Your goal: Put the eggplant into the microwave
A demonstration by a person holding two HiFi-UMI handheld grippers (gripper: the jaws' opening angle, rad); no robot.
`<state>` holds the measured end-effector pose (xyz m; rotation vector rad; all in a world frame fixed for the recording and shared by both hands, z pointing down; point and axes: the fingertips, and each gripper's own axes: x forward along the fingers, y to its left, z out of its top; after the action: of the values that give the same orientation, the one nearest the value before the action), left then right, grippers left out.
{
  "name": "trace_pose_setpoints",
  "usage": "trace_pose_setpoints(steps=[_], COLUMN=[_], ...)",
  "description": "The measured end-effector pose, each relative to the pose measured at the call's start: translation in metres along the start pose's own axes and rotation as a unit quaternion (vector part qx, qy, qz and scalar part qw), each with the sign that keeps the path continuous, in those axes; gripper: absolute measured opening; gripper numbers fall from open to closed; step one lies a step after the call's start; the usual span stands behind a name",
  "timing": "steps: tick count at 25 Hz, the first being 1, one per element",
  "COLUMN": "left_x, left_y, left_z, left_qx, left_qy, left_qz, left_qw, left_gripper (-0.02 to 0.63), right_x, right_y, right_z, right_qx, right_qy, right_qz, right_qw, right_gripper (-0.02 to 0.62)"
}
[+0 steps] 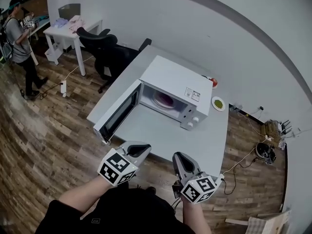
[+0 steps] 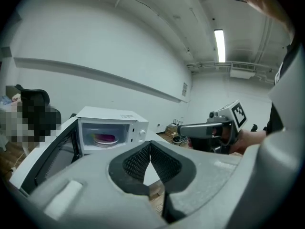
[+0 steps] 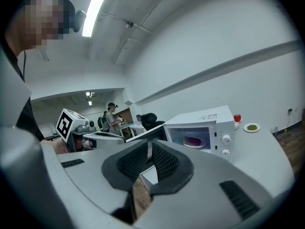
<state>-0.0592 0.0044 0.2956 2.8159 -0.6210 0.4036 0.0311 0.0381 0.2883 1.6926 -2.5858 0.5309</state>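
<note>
1. Inside the open microwave (image 1: 175, 89), on a pale plate (image 1: 156, 102), lies a purple shape, most likely the eggplant (image 1: 165, 99), so the placing looks done.
2. Both tools are held back at the near edge of the table (image 1: 195, 143), well apart from the microwave. The left gripper (image 1: 140, 148) has its jaws together with nothing between them, and the right gripper (image 1: 179, 158) is likewise closed and empty.
3. What remains, I judge, is the door (image 1: 118, 115), which stands wide open to the left. To shut it well, set closed jaw tips against its free edge, far from the hinge. Then push along its arc — steady, not a shove — so the microwave does not slide on the table.
4. Keep the other gripper out of the door's path.
5. Writing: a white label (image 1: 192, 94) on top of the microwave carries a red mark and some print, too small to read. No brand can be made out. The grippers' cubes bear only black-and-white square markers.
</note>
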Motion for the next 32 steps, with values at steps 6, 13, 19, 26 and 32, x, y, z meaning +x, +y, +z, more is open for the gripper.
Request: trace_pose_setpoints(steps=[6, 13, 19, 26, 32], left_x=[-0.003, 0.001, 0.002, -0.003, -0.014], left_y=[-0.025, -0.040, -0.054, -0.061, -0.064], left_z=[0.019, 0.040, 0.053, 0.069, 0.089], left_qx=[-0.022, -0.022, -0.017, -0.009, 0.044], left_qy=[-0.033, -0.059, -0.080, -0.105, -0.116], left_qz=[0.025, 0.043, 0.035, 0.021, 0.038], left_qw=[0.9989, 0.9971, 0.9961, 0.9942, 0.9916], left_gripper=[0.009, 0.009, 0.009, 0.009, 0.009], right_x=[-0.033, -0.044, -0.051, -0.057, -0.058], right_y=[-0.009, -0.008, -0.003, 0.004, 0.007], right_z=[0.012, 0.024, 0.037, 0.053, 0.066], right_qx=[-0.001, -0.020, -0.023, -0.029, -0.029], right_qy=[-0.024, -0.028, -0.045, -0.064, -0.074], right_qz=[0.028, 0.053, 0.067, 0.078, 0.081], right_qw=[0.999, 0.998, 0.996, 0.994, 0.994], right_gripper=[0.023, 0.015, 0.015, 0.015, 0.015])
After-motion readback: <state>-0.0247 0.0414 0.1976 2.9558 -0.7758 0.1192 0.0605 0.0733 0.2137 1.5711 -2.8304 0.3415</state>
